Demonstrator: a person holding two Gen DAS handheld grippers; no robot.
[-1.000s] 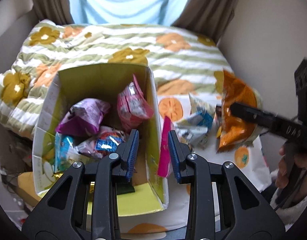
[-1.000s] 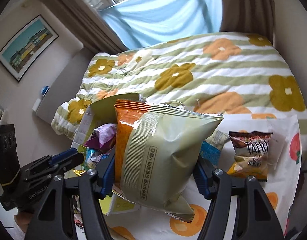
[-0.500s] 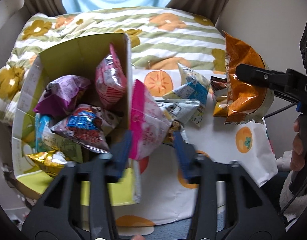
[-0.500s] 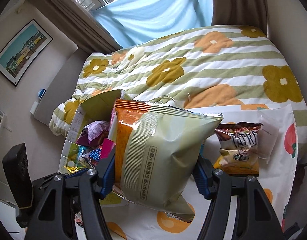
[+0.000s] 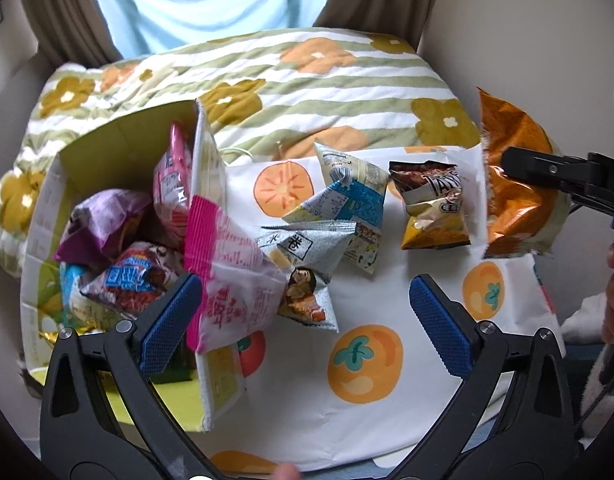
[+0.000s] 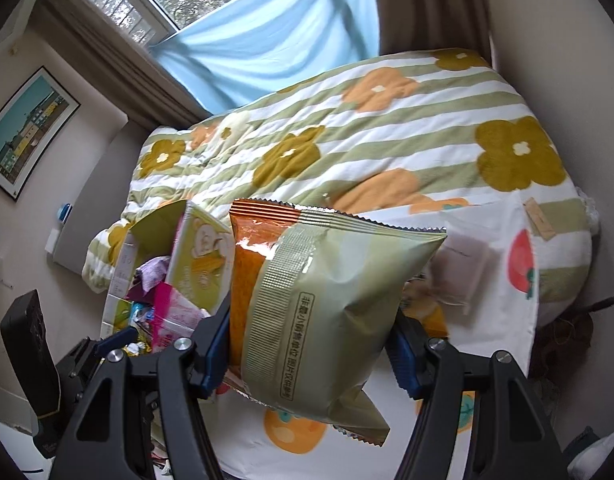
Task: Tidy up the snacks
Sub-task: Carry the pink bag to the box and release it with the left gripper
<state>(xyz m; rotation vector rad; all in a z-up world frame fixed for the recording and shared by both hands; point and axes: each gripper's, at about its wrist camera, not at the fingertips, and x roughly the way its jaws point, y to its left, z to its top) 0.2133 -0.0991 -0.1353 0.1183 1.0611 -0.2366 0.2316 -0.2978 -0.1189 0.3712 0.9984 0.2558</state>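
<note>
A green cardboard box [image 5: 205, 184] stands at the left on a white cloth with orange fruit prints; several snack packets lie in it. A pink-and-white packet [image 5: 231, 264] leans over the box's right wall, touching my left gripper's left pad. My left gripper [image 5: 307, 316] is open wide above the cloth. My right gripper [image 6: 311, 344] is shut on a large orange-and-green snack bag [image 6: 327, 300], held in the air right of the box; the bag also shows in the left wrist view [image 5: 515, 184].
Several white-and-blue triangular packets [image 5: 339, 208] and a brown-and-yellow chip bag [image 5: 431, 204] lie on the cloth [image 5: 363, 364] right of the box. A striped flower quilt [image 5: 307, 84] covers the bed behind. A wall stands at the right.
My left gripper has opened wide and let go of the pink-and-white packet, and it has shifted right of the box. My right gripper still holds the large bag, moved slightly.
</note>
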